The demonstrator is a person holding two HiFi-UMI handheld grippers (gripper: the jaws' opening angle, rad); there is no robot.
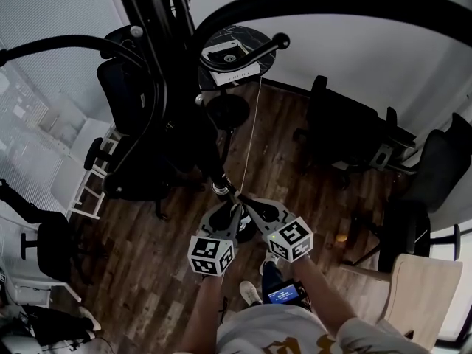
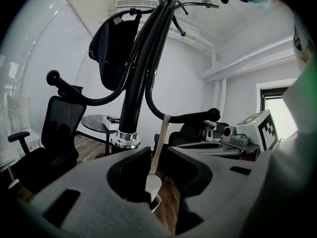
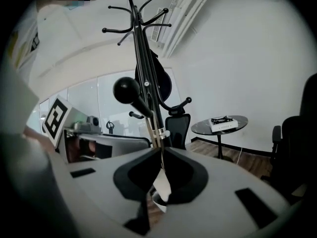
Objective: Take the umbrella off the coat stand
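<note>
The black coat stand [image 3: 137,14] rises in front of me, and one lower hook arm [image 1: 254,50] ends in a ball. A black folded umbrella [image 2: 136,83] hangs along the pole, with a silver ring [image 1: 219,188] at its low end. A pale strap [image 2: 161,133] runs down from a hook arm [image 2: 193,117] to a white tab [image 2: 152,185]. My left gripper [image 1: 228,218] has its jaws a little apart, with the strap passing between them. My right gripper [image 1: 249,209] is shut on the strap [image 3: 161,155] just above the tab.
A round dark table [image 1: 259,66] with a white box [image 1: 230,56] stands beyond the stand. Black office chairs [image 1: 346,135] [image 1: 129,94] are on both sides. There is a white step rack [image 1: 92,179] at left and a pale wooden chair [image 1: 424,290] at right. A dark bag [image 2: 116,43] hangs high on the stand.
</note>
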